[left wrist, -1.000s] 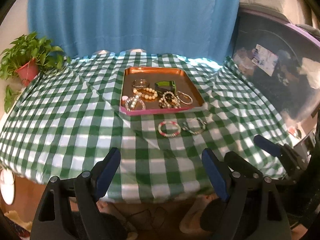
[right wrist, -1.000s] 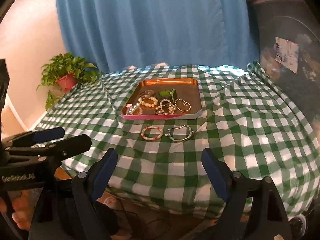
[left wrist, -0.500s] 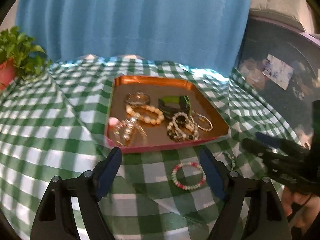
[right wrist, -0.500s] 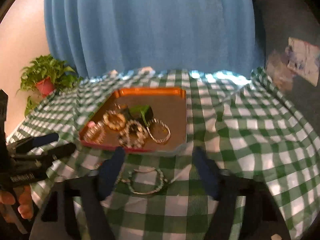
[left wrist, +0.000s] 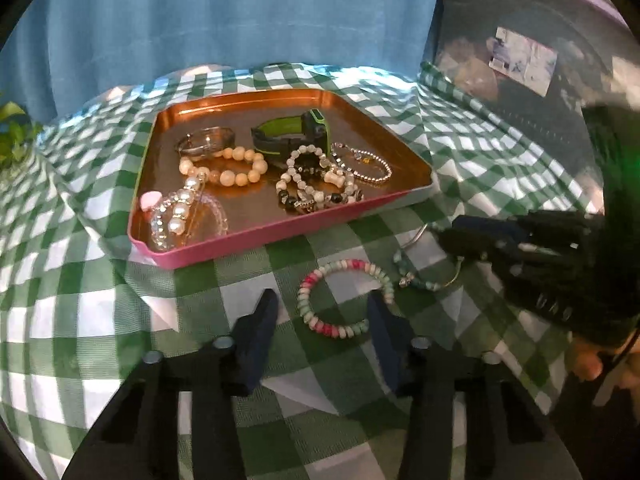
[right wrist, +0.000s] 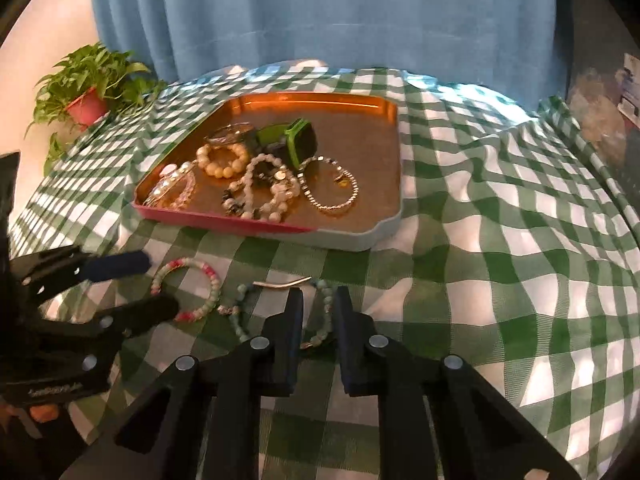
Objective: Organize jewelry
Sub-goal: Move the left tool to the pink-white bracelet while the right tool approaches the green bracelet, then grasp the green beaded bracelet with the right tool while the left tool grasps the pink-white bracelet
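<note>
A copper tray (left wrist: 404, 148) (right wrist: 360, 128) with a pink front rim holds several bracelets and a green watch (left wrist: 294, 130) (right wrist: 294, 140). Two bracelets lie on the checked cloth in front of it: a pink-and-mint beaded one (left wrist: 344, 298) (right wrist: 186, 288) and a teal one with a silver bar (left wrist: 424, 276) (right wrist: 284, 308). My left gripper (left wrist: 322, 312) is open, its fingers on either side of the pink-and-mint bracelet. My right gripper (right wrist: 318, 306) is partly closed, its fingers straddling the right part of the teal bracelet, just above the cloth.
A green-and-white checked cloth (right wrist: 500, 240) covers the table. A potted plant (right wrist: 88, 88) stands at the far left. A blue curtain (left wrist: 240, 12) hangs behind. A dark cabinet (left wrist: 540, 60) stands at the right.
Both grippers have moved forward and down to the two loose bracelets. The right gripper's fingers have narrowed from wide open.
</note>
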`<control>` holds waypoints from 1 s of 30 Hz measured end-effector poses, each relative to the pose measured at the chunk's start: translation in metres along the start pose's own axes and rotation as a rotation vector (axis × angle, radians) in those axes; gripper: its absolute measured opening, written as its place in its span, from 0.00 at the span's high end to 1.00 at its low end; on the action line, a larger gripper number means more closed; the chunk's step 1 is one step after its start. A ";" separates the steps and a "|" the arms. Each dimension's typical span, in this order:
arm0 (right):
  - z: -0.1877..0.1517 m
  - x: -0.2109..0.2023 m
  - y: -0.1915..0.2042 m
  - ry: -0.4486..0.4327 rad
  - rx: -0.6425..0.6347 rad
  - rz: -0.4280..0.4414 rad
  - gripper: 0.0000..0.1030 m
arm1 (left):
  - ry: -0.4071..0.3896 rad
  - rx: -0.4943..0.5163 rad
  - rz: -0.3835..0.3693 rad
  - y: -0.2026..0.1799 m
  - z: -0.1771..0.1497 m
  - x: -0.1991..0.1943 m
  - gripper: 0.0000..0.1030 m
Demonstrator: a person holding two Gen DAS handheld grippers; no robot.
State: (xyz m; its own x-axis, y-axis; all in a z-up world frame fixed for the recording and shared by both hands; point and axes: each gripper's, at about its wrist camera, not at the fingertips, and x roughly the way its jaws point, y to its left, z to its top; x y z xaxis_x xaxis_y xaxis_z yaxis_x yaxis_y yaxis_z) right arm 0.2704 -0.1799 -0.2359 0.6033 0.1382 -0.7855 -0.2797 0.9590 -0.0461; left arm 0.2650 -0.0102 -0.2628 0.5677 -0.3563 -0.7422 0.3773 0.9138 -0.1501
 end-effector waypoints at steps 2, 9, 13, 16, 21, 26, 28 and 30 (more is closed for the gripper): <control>-0.002 0.001 0.005 -0.002 -0.045 -0.050 0.85 | -0.004 -0.010 0.039 0.004 0.000 0.002 0.87; -0.008 0.001 0.009 0.021 -0.072 -0.048 0.94 | 0.018 -0.099 -0.034 0.017 -0.003 -0.013 0.94; -0.021 -0.013 0.016 0.010 -0.052 0.006 0.95 | -0.011 -0.088 -0.039 0.010 -0.015 -0.038 0.94; -0.027 -0.017 0.021 0.008 -0.079 0.005 0.94 | 0.044 -0.100 -0.053 0.012 -0.020 -0.030 0.94; -0.019 -0.013 0.009 0.012 -0.019 0.058 0.84 | 0.061 -0.082 -0.016 0.007 -0.018 -0.021 0.84; -0.020 -0.006 0.019 0.029 -0.106 0.026 0.69 | 0.045 -0.001 0.015 -0.004 -0.020 -0.019 0.77; -0.020 -0.005 0.019 0.024 -0.118 0.021 0.67 | 0.041 0.043 0.039 -0.009 -0.021 -0.017 0.77; -0.019 -0.005 0.019 0.028 -0.091 0.040 0.70 | 0.045 0.083 0.062 -0.014 -0.020 -0.015 0.78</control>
State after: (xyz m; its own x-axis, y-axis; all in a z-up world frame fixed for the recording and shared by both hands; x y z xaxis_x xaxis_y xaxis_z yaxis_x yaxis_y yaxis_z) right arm 0.2481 -0.1673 -0.2445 0.5694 0.1676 -0.8048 -0.3709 0.9261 -0.0696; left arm 0.2359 -0.0138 -0.2625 0.5594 -0.2890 -0.7769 0.4027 0.9140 -0.0500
